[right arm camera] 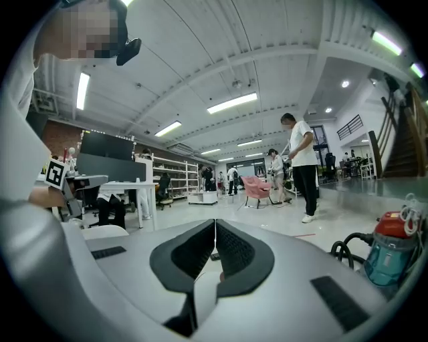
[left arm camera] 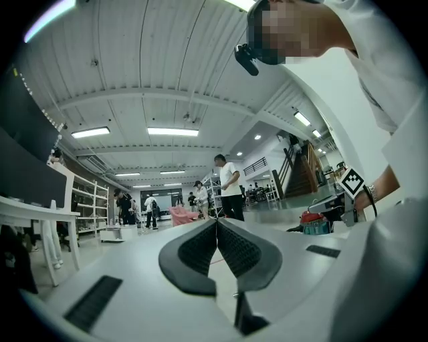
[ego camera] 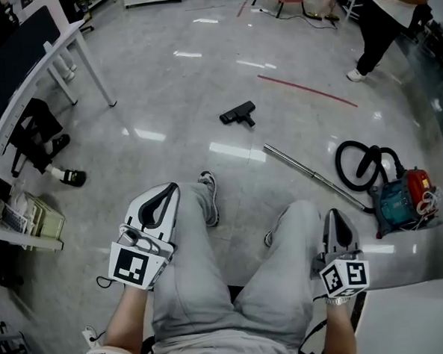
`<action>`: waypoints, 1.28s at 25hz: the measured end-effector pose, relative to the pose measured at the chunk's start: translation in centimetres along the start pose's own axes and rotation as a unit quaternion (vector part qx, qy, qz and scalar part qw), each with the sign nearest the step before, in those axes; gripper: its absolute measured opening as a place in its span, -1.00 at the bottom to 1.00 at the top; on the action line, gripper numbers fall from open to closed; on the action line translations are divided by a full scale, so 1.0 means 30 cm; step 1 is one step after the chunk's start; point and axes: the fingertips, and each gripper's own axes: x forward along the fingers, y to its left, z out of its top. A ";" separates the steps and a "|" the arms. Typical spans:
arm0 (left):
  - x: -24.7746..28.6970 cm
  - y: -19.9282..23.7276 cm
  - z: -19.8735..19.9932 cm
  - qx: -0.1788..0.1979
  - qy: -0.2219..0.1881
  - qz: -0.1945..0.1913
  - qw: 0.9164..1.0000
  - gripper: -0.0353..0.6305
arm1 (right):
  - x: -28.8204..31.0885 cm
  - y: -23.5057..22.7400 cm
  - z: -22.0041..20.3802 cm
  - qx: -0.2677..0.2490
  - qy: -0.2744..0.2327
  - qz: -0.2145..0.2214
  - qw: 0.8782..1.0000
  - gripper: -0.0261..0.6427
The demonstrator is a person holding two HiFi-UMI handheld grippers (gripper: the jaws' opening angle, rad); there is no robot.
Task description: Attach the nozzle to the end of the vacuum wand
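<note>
Pre-grasp, we judge: left hand-held gripper [ego camera: 170, 187], right hand-held gripper [ego camera: 334, 215] closed, empty. Next: pick up black plastic nozzle [ego camera: 238, 114], silver metal wand [ego camera: 311, 176].

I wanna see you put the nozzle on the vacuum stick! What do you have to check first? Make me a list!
1. Left gripper free: ok, jaws together, nothing between them.
2. Right gripper free: ok, jaws together, empty.
3. Nozzle found: ok, lying on the floor ahead, apart from the wand.
4. Vacuum wand found: ok, lying on the floor, one end near the hose of the vacuum cleaner, the other end bare.
5. Nozzle's socket facing the wand: cannot tell, too small to see.
6. Jaws open for a grab: not ok, both are shut.
</note>
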 end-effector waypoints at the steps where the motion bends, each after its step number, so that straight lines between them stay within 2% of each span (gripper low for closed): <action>1: 0.033 -0.001 0.000 0.001 0.000 -0.002 1.000 -0.86 | 0.010 -0.019 0.003 -0.005 0.002 -0.002 1.000 -0.91; 5: 0.149 -0.009 -0.012 0.013 0.007 -0.017 1.000 -0.86 | 0.061 -0.090 0.026 -0.018 0.004 -0.012 1.000 -0.91; 12: 0.331 -0.002 -0.055 0.002 0.014 -0.048 0.999 -0.86 | 0.205 -0.193 0.023 -0.010 0.015 -0.017 1.000 -0.91; 18: 0.454 0.070 -0.066 0.001 0.010 -0.043 0.999 -0.86 | 0.317 -0.226 0.035 -0.016 0.020 -0.017 1.000 -0.90; 28: 0.647 0.080 -0.042 0.003 -0.008 -0.070 0.998 -0.86 | 0.361 -0.311 0.020 -0.013 0.032 -0.043 0.998 -0.84; 32: 0.713 0.068 -0.066 0.016 -0.002 -0.095 0.995 -0.86 | 0.366 -0.329 0.039 0.003 0.027 -0.058 0.998 -0.79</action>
